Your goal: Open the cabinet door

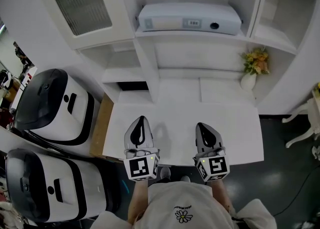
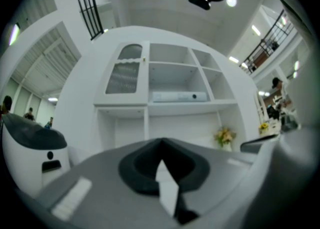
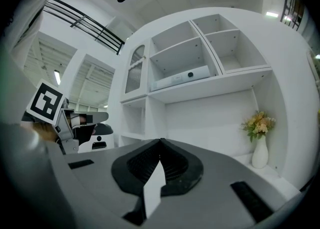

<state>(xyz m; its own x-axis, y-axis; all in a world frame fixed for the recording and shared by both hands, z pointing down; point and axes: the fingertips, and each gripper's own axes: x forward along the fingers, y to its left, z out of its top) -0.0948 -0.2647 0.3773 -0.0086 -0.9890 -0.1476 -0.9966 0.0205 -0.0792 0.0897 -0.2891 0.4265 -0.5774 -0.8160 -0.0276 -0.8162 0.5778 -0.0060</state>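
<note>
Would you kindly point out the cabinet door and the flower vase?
cabinet door (image 1: 82, 3): head view, on its ribbed glass pane.
flower vase (image 1: 248, 81): head view, on its white body.

— Where is the door (image 1: 82, 3)?
— Upper left, beside the shelf (image 1: 190, 36) with the box (image 1: 189, 19) on it.
— And the vase (image 1: 248, 80)?
— On the counter (image 1: 200, 123), back right, below that shelf.

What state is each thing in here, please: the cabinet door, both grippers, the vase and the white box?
Cabinet door: closed.
Left gripper: shut, empty.
Right gripper: shut, empty.
Vase: upright.
White box: lying flat.
</note>
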